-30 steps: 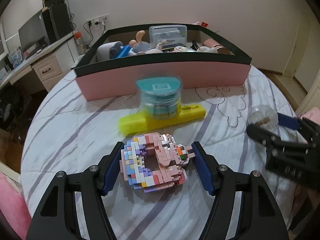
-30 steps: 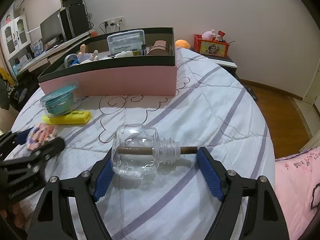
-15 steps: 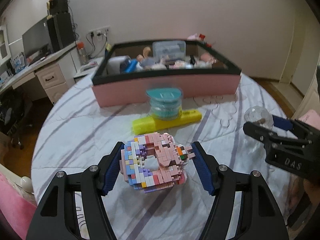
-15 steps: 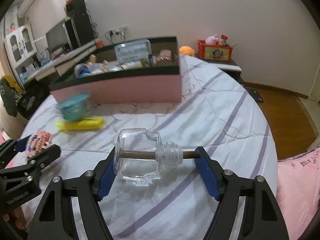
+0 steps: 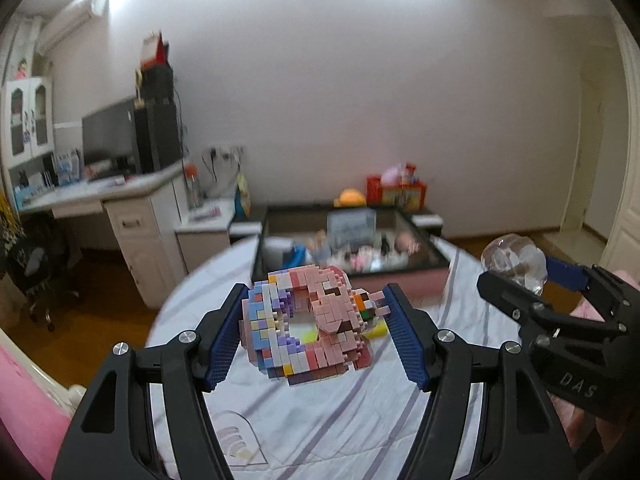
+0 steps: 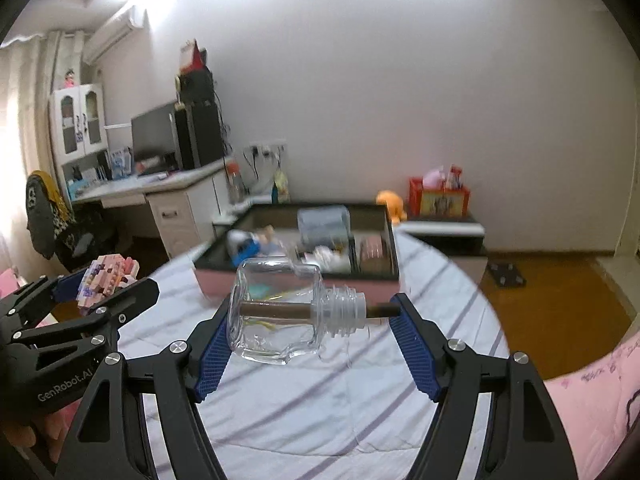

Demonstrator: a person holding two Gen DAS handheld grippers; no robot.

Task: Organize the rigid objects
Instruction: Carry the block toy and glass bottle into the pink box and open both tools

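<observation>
Both grippers loaded: left gripper (image 5: 314, 330) clamped on brick donut (image 5: 308, 320), right gripper (image 6: 310, 330) on glass bottle (image 6: 280, 312)

Readable text: two markings, both on tool bodies.
"DAS" in raised letters on the black body of the right tool (image 5: 516, 280), lower right of the left wrist view; "GenRobot.AI" in pale print on the black body of the left tool (image 6: 106, 286), lower left of the right wrist view. Everything else is too blurred to read.
</observation>
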